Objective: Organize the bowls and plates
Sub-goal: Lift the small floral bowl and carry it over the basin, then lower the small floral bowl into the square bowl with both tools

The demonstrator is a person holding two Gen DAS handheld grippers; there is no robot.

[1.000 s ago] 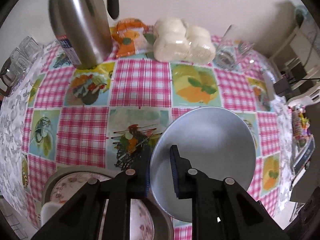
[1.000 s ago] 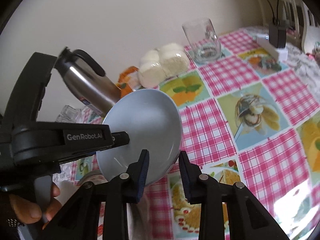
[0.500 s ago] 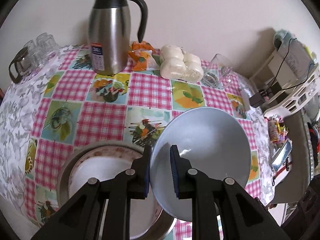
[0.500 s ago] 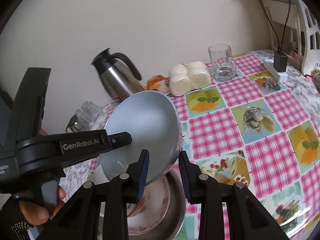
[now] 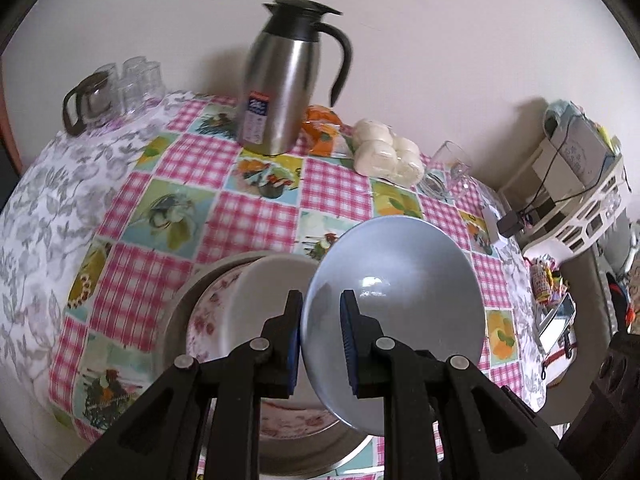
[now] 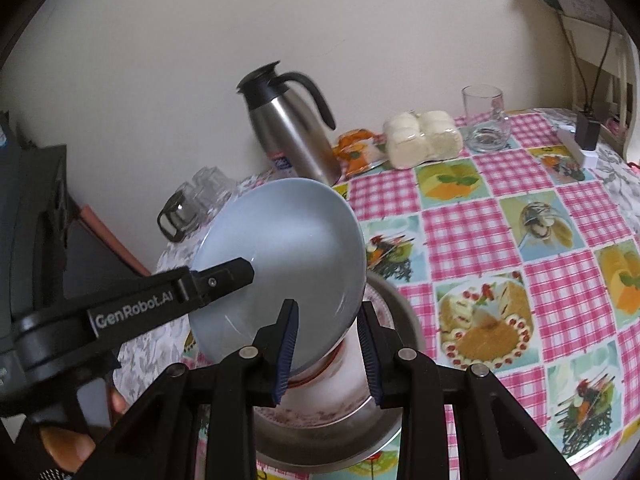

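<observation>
A: Working left to right, what does the left gripper (image 5: 320, 320) have?

B: Its fingers (image 5: 294, 328) are pinched narrow on the rim of the pale blue bowl (image 5: 400, 292), which is tilted up on edge in the air above the steel basin (image 5: 180, 312).

A: And the right gripper (image 6: 327, 340)?

B: Its fingers (image 6: 289, 340) stand a little apart astride the bowl's lower edge. I can't tell whether the pads actually press on it.

A: How would you do this step well?

B: The bowl is glazed, smooth and glossy, so a one-sided rim pinch could slip. I'd level it slowly, keep it clear of the white bowl (image 5: 276, 280) and floral plate (image 5: 208, 312) stacked in the basin, then set it down on the table (image 5: 256, 216) gently.

A: Anything nearby to mind?

B: The checked oilcloth looks slick. The steel jug (image 5: 280, 80), the wrapped buns (image 5: 388, 156) and the drinking glass (image 6: 486, 120) sit well apart at the back.
</observation>
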